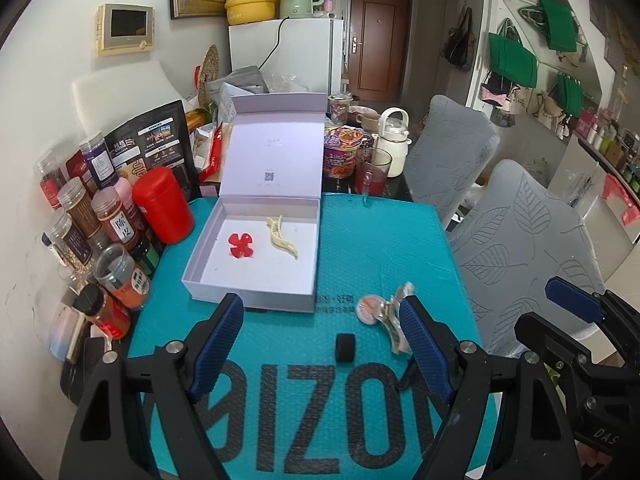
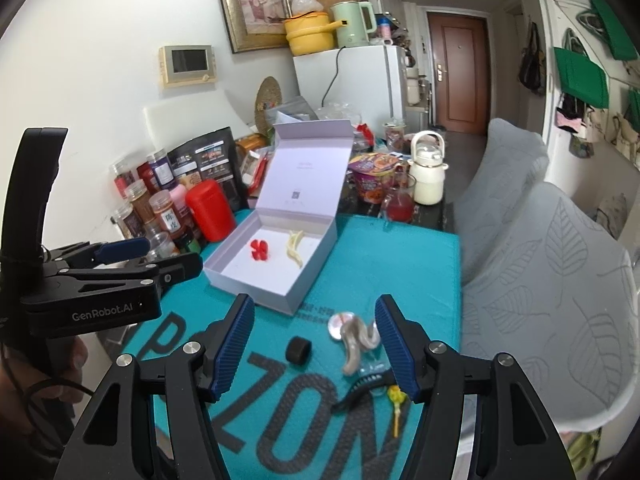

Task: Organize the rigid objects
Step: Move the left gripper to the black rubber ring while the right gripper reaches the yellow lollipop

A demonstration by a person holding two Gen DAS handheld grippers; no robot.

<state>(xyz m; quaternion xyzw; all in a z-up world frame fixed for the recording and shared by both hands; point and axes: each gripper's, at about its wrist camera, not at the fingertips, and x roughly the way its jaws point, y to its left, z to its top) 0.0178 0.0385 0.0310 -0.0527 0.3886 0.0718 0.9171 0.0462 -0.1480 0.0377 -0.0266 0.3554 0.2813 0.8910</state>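
An open lavender box (image 1: 192,280) stands on the teal mat (image 1: 280,360) and holds a red flower clip (image 1: 241,245) and a cream hair clip (image 1: 282,236). Loose on the mat nearer me lie a small black cylinder (image 2: 299,349), a round pink disc (image 2: 341,322), a taupe claw clip (image 2: 358,340), a black comb (image 2: 366,386) and a yellow piece (image 2: 395,396). My left gripper (image 1: 322,306) hovers open above the cylinder (image 1: 345,347), holding nothing. My right gripper (image 2: 315,304) is open and empty over the claw clip and cylinder.
Spice jars (image 1: 116,216) and a red canister (image 1: 162,204) crowd the mat's left edge. Behind the box stand a noodle cup (image 1: 340,156), a glass of red drink (image 1: 372,172) and a white kettle (image 1: 394,140). Grey covered chairs (image 1: 520,240) line the right side.
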